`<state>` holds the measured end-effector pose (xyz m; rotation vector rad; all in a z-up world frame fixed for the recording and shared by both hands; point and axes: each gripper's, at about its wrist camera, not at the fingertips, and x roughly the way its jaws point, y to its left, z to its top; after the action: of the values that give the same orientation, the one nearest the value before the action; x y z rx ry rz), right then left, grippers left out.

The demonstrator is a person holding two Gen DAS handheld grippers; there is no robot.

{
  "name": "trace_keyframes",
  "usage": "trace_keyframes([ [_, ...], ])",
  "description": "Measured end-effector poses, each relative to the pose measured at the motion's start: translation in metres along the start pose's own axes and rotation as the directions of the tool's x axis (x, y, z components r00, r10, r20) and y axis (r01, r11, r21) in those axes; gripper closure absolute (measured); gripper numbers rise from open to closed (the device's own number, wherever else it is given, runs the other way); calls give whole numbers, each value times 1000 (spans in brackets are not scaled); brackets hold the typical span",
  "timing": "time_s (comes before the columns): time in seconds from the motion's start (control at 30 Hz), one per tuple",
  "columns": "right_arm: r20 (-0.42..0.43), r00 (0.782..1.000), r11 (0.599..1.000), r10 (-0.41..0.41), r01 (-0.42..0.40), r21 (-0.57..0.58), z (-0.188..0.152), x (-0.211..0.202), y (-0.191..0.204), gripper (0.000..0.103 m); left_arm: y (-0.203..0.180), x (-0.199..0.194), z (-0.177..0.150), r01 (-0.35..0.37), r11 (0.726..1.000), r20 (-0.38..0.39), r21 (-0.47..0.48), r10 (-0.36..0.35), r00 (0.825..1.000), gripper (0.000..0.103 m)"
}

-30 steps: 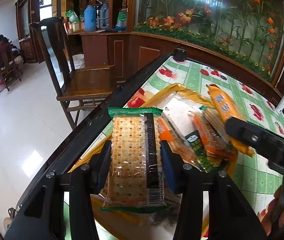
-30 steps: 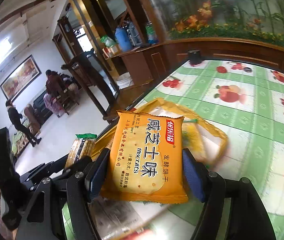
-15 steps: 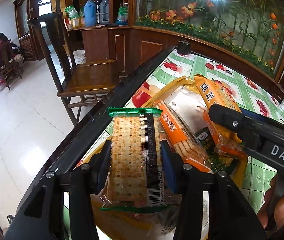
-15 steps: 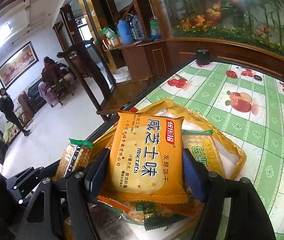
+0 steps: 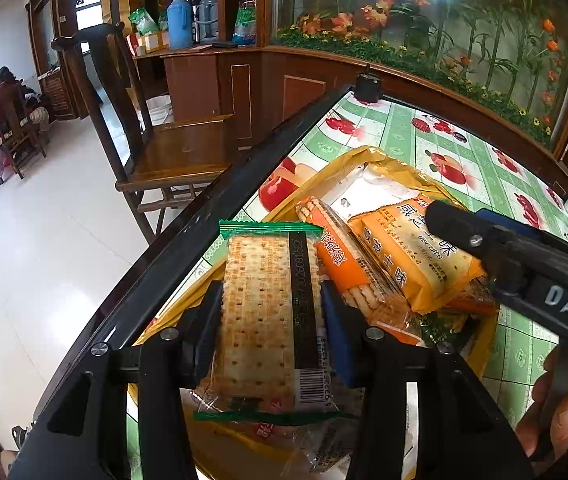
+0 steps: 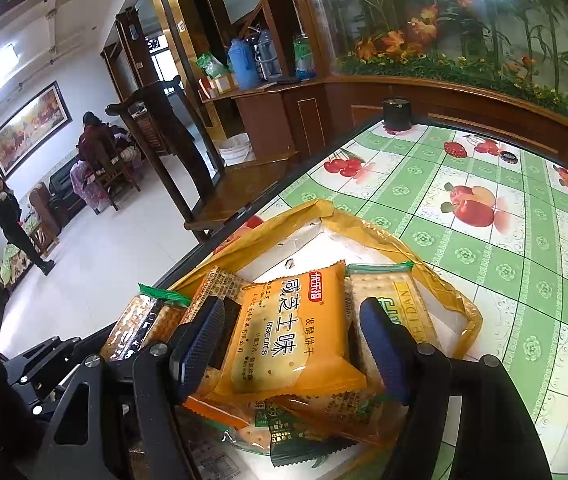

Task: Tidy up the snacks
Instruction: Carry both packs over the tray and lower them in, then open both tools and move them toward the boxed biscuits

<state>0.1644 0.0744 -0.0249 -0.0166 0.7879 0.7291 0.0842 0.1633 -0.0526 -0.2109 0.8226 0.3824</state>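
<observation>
Left claw point(image 5: 271, 316) pinches a green-edged cracker pack point(image 5: 269, 312) above the yellow bag point(image 5: 368, 156) on the table point(image 6: 484, 184). Right claw point(image 6: 292, 340) stands spread around an orange biscuit pack point(image 6: 296, 332) lying on the snack pile in that bag.

Wooden chair point(image 5: 171, 136) beside table; blue thermos point(image 6: 241, 65) on sideboard.

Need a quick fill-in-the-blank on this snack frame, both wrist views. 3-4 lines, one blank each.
1. The left gripper is shut on a cracker pack with a ____ wrapper edge.
2. The right gripper stands open around the ____ biscuit pack.
3. The snacks lie in a ____ bag.
4. The tablecloth shows a ____ print.

Missing: green; orange; yellow; fruit
</observation>
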Motion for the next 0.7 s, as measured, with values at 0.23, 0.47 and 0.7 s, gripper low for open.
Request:
trace_keyframes([
  [0.23, 43, 999, 1000, -6, 5, 24, 1, -26, -10, 31, -7, -10, 0, -17, 1000, 16, 13, 16, 1000, 29],
  [0.47, 81, 996, 997, -30, 25, 71, -8, -61, -33, 31, -16, -26, 0, -19, 1000, 42, 19, 18, 999, 20],
  [0.7, 126, 988, 988, -94, 76, 137, -25, -108, -73, 27, -43, -46, -1, -15, 997, 85, 73, 8, 996, 20],
])
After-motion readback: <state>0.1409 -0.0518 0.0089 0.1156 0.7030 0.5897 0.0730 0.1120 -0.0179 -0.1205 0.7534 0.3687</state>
